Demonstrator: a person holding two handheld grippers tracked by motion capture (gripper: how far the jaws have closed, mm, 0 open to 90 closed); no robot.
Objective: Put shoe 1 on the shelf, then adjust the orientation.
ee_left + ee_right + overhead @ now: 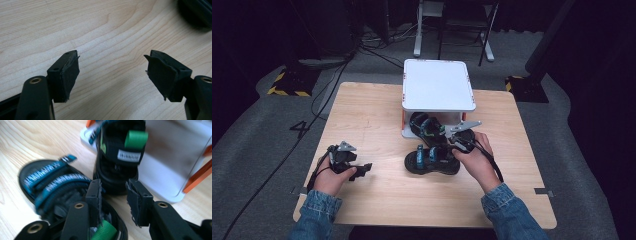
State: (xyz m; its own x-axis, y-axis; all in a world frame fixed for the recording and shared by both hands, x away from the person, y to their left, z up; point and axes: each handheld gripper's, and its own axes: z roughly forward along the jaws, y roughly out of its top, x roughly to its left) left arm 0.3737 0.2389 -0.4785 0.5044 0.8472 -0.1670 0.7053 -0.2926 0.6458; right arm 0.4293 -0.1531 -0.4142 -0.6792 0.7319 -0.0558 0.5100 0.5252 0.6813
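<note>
Two black sandals with blue straps are in play. One sandal (432, 161) (50, 182) lies on the wooden table in front of the shelf. The other sandal (427, 127) (117, 167) stands on the lower level of the white shelf (438, 85) (160, 170), heel and green loop facing me. My right gripper (456, 142) (112, 190) is open at the heel end of the near sandal, its jaws apart on either side of the heel rim, with a green heel loop (105, 231) low between them. My left gripper (366, 167) (112, 60) hangs open and empty over bare wood, left of the near sandal.
The shelf has orange corner posts (197, 177) and sits at the table's back centre. A dark sandal edge (197, 12) shows at the top right of the left gripper view. Cables and chair legs lie on the grey floor beyond the table (372, 110).
</note>
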